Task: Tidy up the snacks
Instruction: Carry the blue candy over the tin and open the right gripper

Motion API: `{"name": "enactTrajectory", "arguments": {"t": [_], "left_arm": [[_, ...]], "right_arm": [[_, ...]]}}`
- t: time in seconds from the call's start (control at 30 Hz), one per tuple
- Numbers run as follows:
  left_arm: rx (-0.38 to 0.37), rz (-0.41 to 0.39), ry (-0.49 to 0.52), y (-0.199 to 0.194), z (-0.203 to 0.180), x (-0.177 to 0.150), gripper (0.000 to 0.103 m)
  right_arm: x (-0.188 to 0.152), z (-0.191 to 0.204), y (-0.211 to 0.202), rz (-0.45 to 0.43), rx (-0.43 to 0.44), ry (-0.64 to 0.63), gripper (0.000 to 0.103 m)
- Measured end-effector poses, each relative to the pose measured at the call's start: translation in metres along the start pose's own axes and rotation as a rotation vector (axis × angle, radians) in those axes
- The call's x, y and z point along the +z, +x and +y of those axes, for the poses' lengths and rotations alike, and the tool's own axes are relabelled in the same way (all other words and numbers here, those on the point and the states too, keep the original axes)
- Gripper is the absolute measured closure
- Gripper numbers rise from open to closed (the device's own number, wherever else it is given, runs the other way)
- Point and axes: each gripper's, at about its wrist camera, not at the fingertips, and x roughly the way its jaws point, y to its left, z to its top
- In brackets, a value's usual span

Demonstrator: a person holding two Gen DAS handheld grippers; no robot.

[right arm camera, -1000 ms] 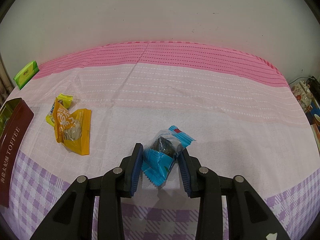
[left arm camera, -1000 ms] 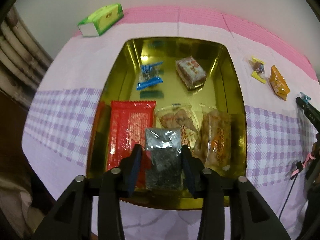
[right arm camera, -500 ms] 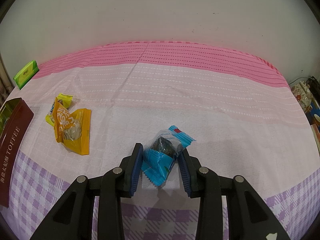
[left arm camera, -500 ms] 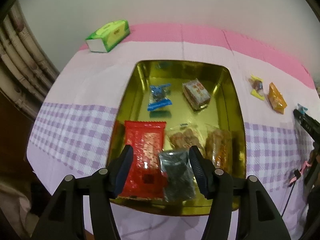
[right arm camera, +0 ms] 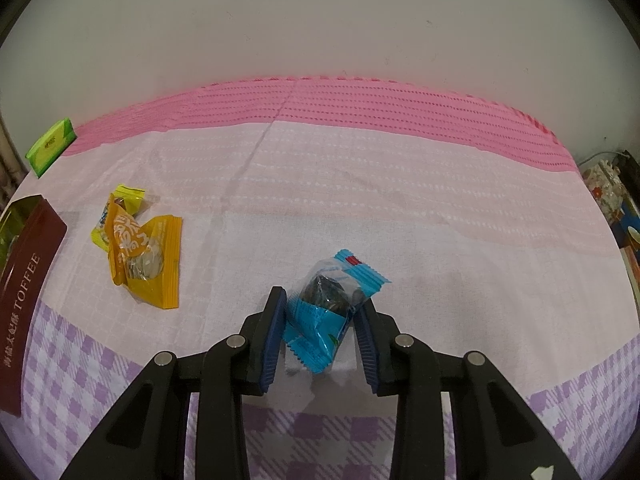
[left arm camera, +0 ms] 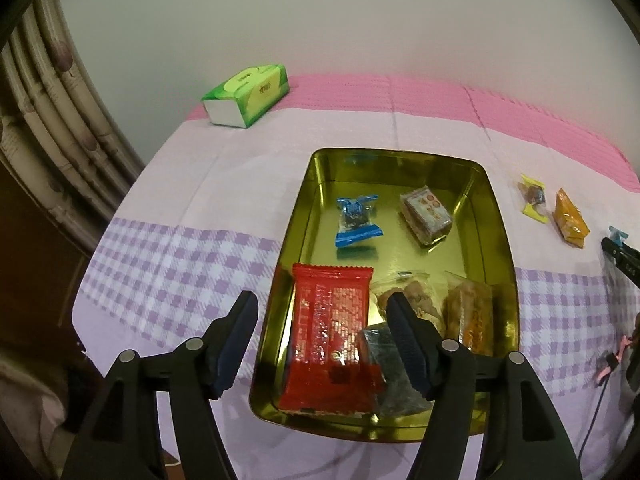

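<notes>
blue candy pinched, tin waiting

right gripper (right arm camera: 320, 320) is clamped on the blue candy (right arm camera: 328, 304), just above the tablecloth (right arm camera: 360, 184). left gripper (left arm camera: 320, 340) hangs wide open, empty, over the gold tin (left arm camera: 496, 216). looks light and crinkly with slippery film, so i'd pinch the lumpy middle, not the frilly ends.

The tin tray (left arm camera: 496, 216) is polished gold metal, mirror-glossy, and its snacks wear shiny crinkled plastic film — the red packet (left arm camera: 330, 332) at 6 o'clock in it gleams with foil. The tablecloth (right arm camera: 360, 200) is matt woven cloth, ribbed pink at 12 o'clock. The right gripper's (right arm camera: 320, 320) blue pads (right arm camera: 274, 336) look ridged, rubbery — its black frame dull plastic.
</notes>
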Motion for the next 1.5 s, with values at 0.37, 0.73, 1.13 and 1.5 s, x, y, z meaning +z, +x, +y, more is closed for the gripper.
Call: {"name": "enactTrajectory", "arguments": {"t": [0.37, 0.73, 1.13, 1.5], "left_arm": [[-0.020, 0.001, -0.055, 0.005, 0.020, -0.001, 0.032], [0.037, -0.049, -0.157, 0.000, 0.052, 0.002, 0.030], [0.077, -0.031, -0.288, 0.002, 0.085, -0.002, 0.029], [0.079, -0.007, -0.349, 0.006, 0.099, -0.005, 0.029]], "right_arm": [[-0.001, 0.015, -0.012, 0.001, -0.034, -0.024, 0.073], [0.009, 0.047, -0.047, -0.034, 0.040, -0.044, 0.073], [0.018, 0.163, -0.095, -0.071, 0.296, -0.241, 0.073], [-0.005, 0.254, -0.096, -0.012, 0.437, -0.389, 0.073]]}}
